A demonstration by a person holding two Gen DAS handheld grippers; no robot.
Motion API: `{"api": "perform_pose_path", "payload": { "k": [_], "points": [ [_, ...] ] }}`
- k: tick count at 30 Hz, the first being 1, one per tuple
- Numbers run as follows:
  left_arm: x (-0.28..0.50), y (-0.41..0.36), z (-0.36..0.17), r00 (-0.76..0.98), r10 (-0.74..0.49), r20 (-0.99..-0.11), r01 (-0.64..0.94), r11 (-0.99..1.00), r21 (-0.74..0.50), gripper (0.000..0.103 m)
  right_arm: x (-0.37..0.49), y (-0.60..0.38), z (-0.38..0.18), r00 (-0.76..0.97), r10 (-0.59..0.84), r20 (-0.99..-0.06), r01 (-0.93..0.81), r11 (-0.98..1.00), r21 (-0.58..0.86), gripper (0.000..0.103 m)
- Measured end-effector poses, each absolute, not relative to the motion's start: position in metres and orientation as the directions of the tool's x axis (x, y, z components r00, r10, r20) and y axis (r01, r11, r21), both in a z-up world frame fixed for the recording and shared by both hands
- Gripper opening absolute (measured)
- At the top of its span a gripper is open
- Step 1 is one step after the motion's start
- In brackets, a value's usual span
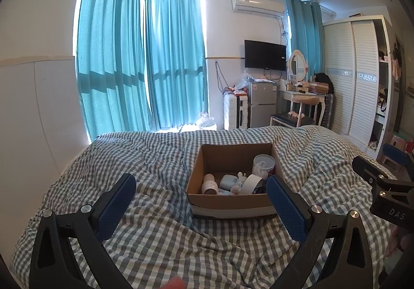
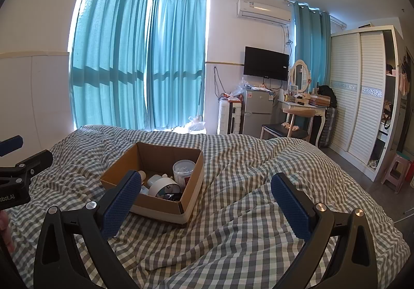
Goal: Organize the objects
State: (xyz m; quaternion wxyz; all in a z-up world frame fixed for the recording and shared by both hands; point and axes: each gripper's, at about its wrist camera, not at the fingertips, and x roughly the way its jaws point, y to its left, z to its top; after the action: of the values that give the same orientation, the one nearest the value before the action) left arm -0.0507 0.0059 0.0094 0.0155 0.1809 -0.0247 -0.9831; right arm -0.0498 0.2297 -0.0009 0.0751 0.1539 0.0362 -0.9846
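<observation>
An open cardboard box (image 1: pixel 230 202) sits on a bed with a grey checked cover (image 1: pixel 155 224); it also shows in the right wrist view (image 2: pixel 160 207). Inside lie a clear tub of cotton swabs (image 1: pixel 264 165), a white roll of tape (image 1: pixel 249 184), a pale blue case (image 1: pixel 228 181) and a white bottle (image 1: pixel 210 184). My left gripper (image 1: pixel 201 201) is open and empty, held just in front of the box. My right gripper (image 2: pixel 205 198) is open and empty, to the right of the box above the cover.
Teal curtains (image 1: pixel 145 64) hang behind the bed. A small fridge (image 1: pixel 261 104), a suitcase (image 1: pixel 235 112), a dressing table with chair (image 1: pixel 301 105) and a white wardrobe (image 1: pixel 354 74) stand at the far wall. A pink stool (image 2: pixel 394 171) is on the floor at the right.
</observation>
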Motion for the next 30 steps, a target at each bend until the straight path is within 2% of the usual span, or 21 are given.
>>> {"api": "perform_pose_path", "payload": {
  "k": [11, 30],
  "points": [
    [-0.0512, 0.0027, 0.0103, -0.928, -0.09, -0.362, 0.07, -0.995, 0.067, 0.103, -0.0505, 0.2284, -0.0019, -0.939, -0.133, -0.318, 0.16, -0.985, -0.063, 0.101],
    [-0.05, -0.0002, 0.0124, -0.927, -0.048, -0.373, 0.039, -0.999, 0.033, 0.103, -0.0514, 0.2263, -0.0029, -0.937, -0.132, -0.324, 0.162, -0.985, -0.066, 0.101]
  ]
}}
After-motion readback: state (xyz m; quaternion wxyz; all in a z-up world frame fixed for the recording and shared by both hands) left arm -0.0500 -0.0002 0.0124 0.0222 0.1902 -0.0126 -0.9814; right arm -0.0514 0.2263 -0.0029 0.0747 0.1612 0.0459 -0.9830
